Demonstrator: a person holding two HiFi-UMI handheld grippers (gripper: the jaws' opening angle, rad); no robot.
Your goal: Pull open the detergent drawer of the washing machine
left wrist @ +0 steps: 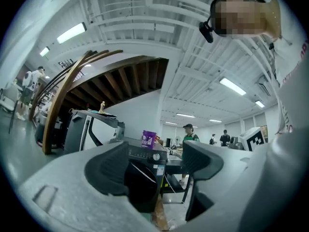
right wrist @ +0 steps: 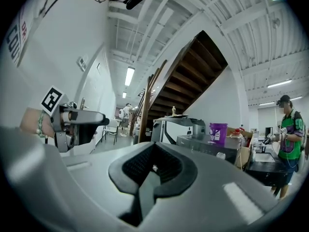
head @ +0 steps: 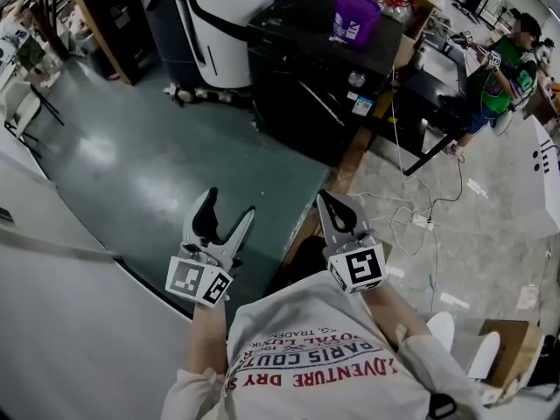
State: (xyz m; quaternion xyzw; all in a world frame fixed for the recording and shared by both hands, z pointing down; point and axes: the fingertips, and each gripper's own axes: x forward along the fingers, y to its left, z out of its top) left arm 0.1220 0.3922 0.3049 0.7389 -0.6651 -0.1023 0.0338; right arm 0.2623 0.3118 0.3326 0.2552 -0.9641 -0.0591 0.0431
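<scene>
Both tools are held level at the lower centre of the head view, well apart from the black front-loading washing machine [head: 306, 77] that stands at the upper centre of the frame beyond a stretch of glossy green floor [head: 166, 156]. My left gripper [head: 229, 206] has its dark-padded jaws spread wide and grips nothing; in the left gripper view the machine's front and round silver knob show far off through the gap between them. My right gripper [head: 330, 204], just beside it, has its jaws pressed together and empty. The detergent drawer is too small to pick out on the machine's control strip. A purple plastic tub [head: 354, 16] sits on the machine's top, and a person in a green top [head: 507, 73] stands at the upper right.
</scene>
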